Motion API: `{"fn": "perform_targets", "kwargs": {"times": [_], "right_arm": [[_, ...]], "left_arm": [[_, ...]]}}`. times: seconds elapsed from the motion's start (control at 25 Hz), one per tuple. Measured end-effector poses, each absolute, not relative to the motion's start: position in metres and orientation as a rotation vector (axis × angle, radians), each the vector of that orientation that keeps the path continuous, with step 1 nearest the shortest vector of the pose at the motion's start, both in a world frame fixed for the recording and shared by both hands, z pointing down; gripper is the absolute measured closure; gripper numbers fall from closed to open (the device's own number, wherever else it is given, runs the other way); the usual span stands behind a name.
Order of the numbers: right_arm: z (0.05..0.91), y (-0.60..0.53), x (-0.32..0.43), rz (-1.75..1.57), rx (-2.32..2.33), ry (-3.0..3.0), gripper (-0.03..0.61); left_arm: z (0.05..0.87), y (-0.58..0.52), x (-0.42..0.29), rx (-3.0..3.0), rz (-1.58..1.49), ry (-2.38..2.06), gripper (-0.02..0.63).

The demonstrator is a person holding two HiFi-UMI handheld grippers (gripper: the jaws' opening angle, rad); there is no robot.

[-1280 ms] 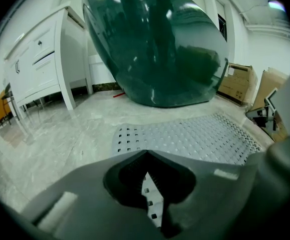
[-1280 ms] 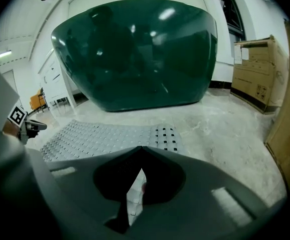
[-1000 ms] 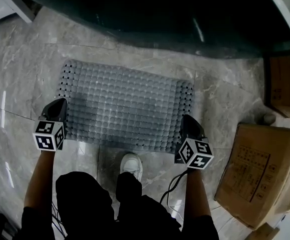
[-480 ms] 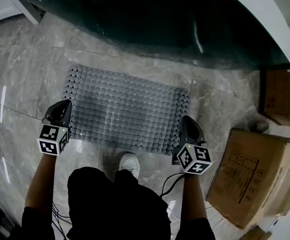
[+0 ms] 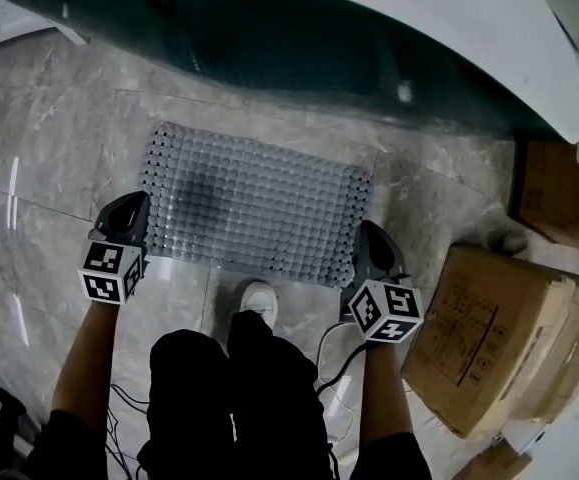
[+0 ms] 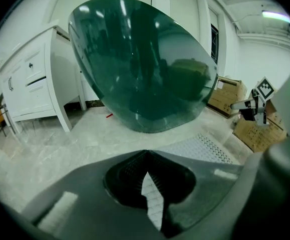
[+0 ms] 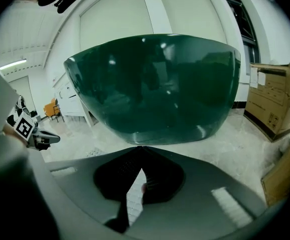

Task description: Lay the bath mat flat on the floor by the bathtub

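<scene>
Mat (image 5: 254,203) lay flat by tub (image 5: 299,48) — my left gripper (image 5: 135,210) and right gripper (image 5: 366,238) pinched its near corners; only release seemed left.

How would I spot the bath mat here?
Find the big dark green bathtub. On the marble floor before it lies the bath mat, a pale grey rectangle. Unlike the brown cardboard boxes nearby, it is flat and studded all over.

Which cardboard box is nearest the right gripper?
The big box on the floor just beside the right gripper. The far box, back past the bathtub's end, sits clearly farther away.
</scene>
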State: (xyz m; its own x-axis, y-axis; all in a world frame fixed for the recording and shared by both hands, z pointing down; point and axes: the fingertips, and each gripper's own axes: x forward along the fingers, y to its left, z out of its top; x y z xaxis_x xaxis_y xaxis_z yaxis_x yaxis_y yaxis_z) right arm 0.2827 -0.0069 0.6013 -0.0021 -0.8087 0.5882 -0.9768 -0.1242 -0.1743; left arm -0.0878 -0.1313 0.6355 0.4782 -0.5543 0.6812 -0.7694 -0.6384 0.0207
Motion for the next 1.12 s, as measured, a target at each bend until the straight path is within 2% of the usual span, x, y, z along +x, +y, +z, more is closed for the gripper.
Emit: {"fn": "perform_targets", "kwargs": {"times": [0.52, 1.12], "right_arm": [[0.468, 0.001, 0.278, 0.909, 1.986, -1.878, 0.554], [0.291, 0.024, 0.286, 0.823, 2.066, -1.847, 0.554]], "left_arm": [[0.499, -0.113, -0.064, 2.362, 0.943, -1.085, 0.614], [0.328, -0.072, -0.053, 2.306, 0.846, -1.194, 0.614]]}}
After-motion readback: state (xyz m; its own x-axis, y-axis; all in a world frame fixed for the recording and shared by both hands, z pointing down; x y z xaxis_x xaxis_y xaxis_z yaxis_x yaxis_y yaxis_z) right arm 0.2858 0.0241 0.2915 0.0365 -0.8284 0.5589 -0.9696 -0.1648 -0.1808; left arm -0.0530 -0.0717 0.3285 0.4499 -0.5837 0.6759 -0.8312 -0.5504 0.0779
